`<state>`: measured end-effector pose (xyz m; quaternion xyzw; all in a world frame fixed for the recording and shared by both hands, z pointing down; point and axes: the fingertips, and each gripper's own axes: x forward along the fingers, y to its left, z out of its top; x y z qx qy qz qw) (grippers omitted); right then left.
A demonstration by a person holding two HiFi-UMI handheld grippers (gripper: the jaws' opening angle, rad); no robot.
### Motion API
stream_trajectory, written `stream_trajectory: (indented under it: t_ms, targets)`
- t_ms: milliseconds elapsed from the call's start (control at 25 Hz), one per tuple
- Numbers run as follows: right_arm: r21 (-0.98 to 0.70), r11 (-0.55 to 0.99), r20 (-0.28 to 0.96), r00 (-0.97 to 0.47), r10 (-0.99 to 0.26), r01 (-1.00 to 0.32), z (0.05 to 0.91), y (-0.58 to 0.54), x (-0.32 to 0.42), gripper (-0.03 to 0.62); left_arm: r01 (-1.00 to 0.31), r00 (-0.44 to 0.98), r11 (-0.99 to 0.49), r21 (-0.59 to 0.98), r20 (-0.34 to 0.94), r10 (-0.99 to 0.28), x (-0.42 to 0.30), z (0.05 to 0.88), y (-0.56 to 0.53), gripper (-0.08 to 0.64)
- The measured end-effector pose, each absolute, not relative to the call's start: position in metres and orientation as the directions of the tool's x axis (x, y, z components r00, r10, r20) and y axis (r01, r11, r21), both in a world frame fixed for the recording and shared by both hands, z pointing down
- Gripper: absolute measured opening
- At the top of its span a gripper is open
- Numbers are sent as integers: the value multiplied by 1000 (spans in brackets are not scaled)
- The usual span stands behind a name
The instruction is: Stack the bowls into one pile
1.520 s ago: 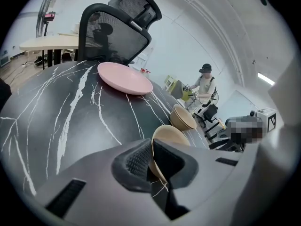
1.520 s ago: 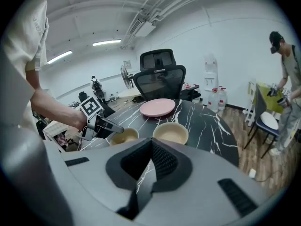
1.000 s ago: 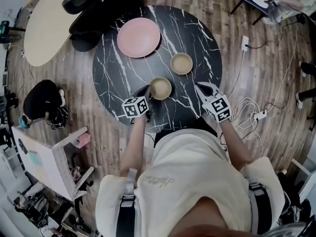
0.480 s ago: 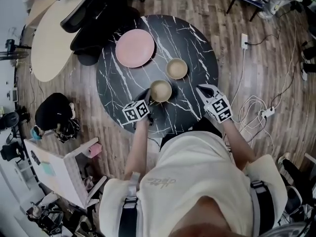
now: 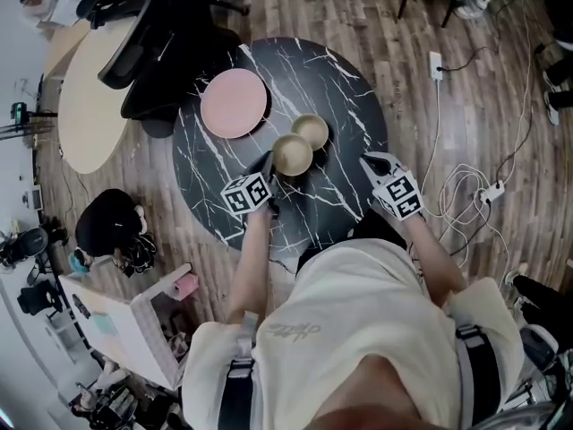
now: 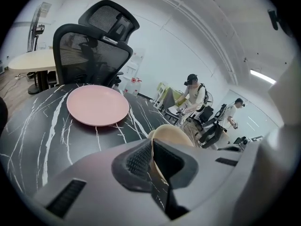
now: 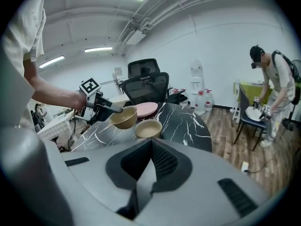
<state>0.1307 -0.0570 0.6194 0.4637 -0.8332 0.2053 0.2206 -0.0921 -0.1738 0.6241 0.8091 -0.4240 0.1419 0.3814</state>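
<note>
Two tan bowls are over the round black marble table. My left gripper is shut on the near rim of one bowl and holds it off the tabletop. Close beyond it to the right, the second bowl rests on the table. In the left gripper view the rim of the held bowl is pinched between the pads. The right gripper view shows the raised bowl just left of the resting bowl. My right gripper hovers at the table's near right, shut on nothing.
A pink plate lies at the table's far left. A black office chair and a beige table stand beyond it. Cables and a power strip lie on the wooden floor to the right. People work in the background.
My left gripper has lifted its bowl and carried it away from me, up against the second bowl. The right gripper has shifted a little along the table's near edge.
</note>
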Motion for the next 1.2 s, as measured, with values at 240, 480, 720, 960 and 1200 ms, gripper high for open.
stream_trajectory:
  t_ms: [240,480,720,960,1200]
  targets:
    - [-149,457,562,-455,-691,-877,625,-57,148,8,-784,618,-384,488,554,-558,-66,625,-191,28]
    - [-161,446,582,-450,-677,-880,635,-57,159,8,-782,622,-386,490,564,-544,-50,633,-204,28]
    - [-173,433,594,-444,-671,-885,641,-59,171,8,-780,624,-380,497,576,-528,-38,648,-213,28]
    - [-177,427,608,-440,-661,-887,648,-61,181,8,-798,602,-360,483,608,-518,-35,663,-216,28]
    - [-185,423,613,-440,-656,-887,656,-63,181,8,-802,597,-345,488,624,-504,-32,677,-218,28]
